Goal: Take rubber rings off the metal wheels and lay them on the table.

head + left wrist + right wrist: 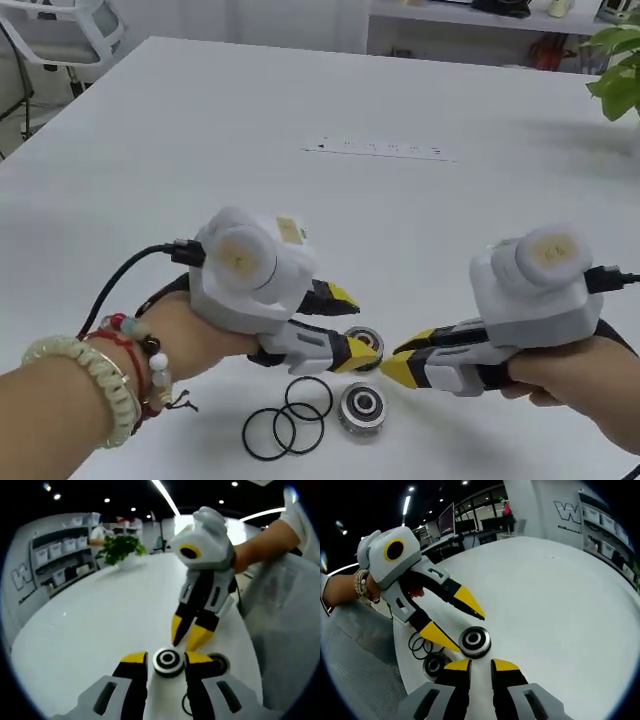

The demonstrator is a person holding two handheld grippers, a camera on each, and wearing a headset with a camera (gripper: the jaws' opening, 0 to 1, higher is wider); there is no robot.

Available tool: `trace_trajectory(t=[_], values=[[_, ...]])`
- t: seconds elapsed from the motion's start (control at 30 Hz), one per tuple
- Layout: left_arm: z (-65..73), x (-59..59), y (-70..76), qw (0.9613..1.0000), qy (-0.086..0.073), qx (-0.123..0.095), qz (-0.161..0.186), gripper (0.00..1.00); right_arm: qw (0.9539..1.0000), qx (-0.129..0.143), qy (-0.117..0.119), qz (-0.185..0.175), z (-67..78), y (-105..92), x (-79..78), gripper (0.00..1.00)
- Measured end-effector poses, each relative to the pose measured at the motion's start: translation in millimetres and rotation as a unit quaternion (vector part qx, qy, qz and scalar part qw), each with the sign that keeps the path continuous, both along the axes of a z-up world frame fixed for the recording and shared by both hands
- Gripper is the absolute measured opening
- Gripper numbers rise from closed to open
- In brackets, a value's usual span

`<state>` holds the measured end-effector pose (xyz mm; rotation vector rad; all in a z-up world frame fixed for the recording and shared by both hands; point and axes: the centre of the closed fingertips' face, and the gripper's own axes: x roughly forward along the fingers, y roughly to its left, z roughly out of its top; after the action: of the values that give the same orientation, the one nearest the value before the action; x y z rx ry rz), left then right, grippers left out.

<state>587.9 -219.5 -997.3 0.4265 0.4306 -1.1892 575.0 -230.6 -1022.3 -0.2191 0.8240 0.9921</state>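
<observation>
Two metal wheels and three rubber rings lie on the white table (300, 100), near its front edge. Wheel A (362, 344) sits flat between the open jaws of the left gripper (358, 327). In the left gripper view the yellow tips stand on either side of it, the right tip close against its rim and the left tip just clear. Whether the dark band round its rim is a ring cannot be told. Wheel B (361, 408) lies flat just nearer the person, apart from both grippers. The three black rings (292, 422) lie loose beside wheel B on its left, overlapping one another in a small cluster. The right gripper (398, 362) points at wheel A from the right, tips just beside it. Its jaws are parted only narrowly and hold nothing. Each gripper is held by one hand, and the left wrist carries beaded bracelets (110, 372). Farther back, a socket strip (380, 148) is set into the tabletop. One green plant (620, 70) stands at the far right.
</observation>
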Motion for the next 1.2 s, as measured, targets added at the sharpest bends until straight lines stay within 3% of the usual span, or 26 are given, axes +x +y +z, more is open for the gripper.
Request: trace_trajectory(t=[0.4,0.57,0.7,0.97,1.07,1.2], values=[[-4.3,-6.1,-3.3,0.9999,0.016,-0.002,-0.006,0.21,0.9997,0.000,-0.016,0.018,0.2,7.9,-2.1,0.15],[-2.9,-5.2,-2.8,0.9990,0.039,-0.020,0.009,0.21,0.9997,0.002,-0.016,0.017,0.5,7.6,-1.2,0.16],[-2.8,-4.1,-2.5,0.9982,0.049,-0.031,0.018,0.20,0.9996,0.000,-0.019,0.018,0.5,7.0,-0.4,0.16],[-2.9,-0.7,-0.4,0.9969,0.058,-0.042,0.034,0.14,0.9996,0.006,-0.020,0.019,1.3,8.4,0.0,0.16],[-2.8,-1.2,-0.8,0.9980,0.046,-0.034,0.026,0.14,0.9995,0.005,-0.023,0.020,1.3,8.4,0.9,0.16],[-2.6,-1.4,-0.4,0.9976,0.050,-0.036,0.029,0.14,0.9994,0.004,-0.026,0.023,1.4,8.7,1.0,0.16]])
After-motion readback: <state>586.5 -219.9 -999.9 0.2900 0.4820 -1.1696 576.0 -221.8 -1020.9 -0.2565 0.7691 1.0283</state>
